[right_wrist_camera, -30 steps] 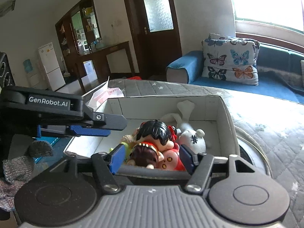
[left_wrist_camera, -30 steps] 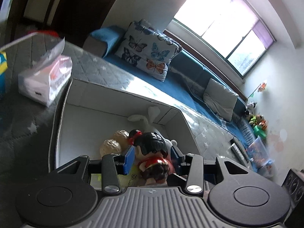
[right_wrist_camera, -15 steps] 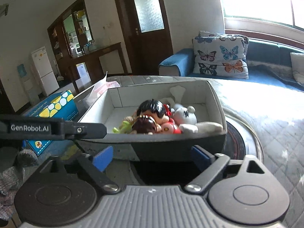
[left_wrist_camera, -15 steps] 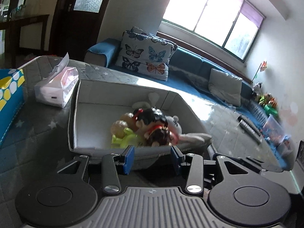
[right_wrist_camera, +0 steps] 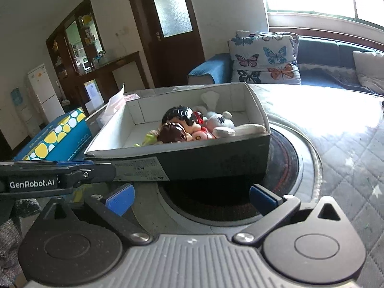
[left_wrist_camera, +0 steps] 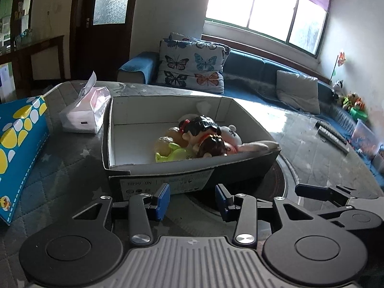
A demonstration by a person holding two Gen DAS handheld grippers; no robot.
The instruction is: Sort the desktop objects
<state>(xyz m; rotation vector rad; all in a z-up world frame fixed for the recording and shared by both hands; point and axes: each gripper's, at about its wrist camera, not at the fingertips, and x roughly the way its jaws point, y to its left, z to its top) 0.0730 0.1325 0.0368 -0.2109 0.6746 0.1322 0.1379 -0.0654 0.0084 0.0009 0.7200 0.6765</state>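
A black cardboard box with a white inside stands on the quilted table. It holds two dark-haired dolls, a yellow-green toy, a white plush and other soft toys. My left gripper is open and empty, just in front of the box's near wall. My right gripper is open wider and empty, a little back from the box. Each gripper shows at the edge of the other's view.
A blue box with yellow dots stands left of the toy box. A tissue pack lies behind it. A round black hotplate is set in the table under the box. A blue sofa with butterfly cushions is behind.
Both grippers let go of the dolls, which now lie in the box. Both have opened and drawn back from the box toward me.
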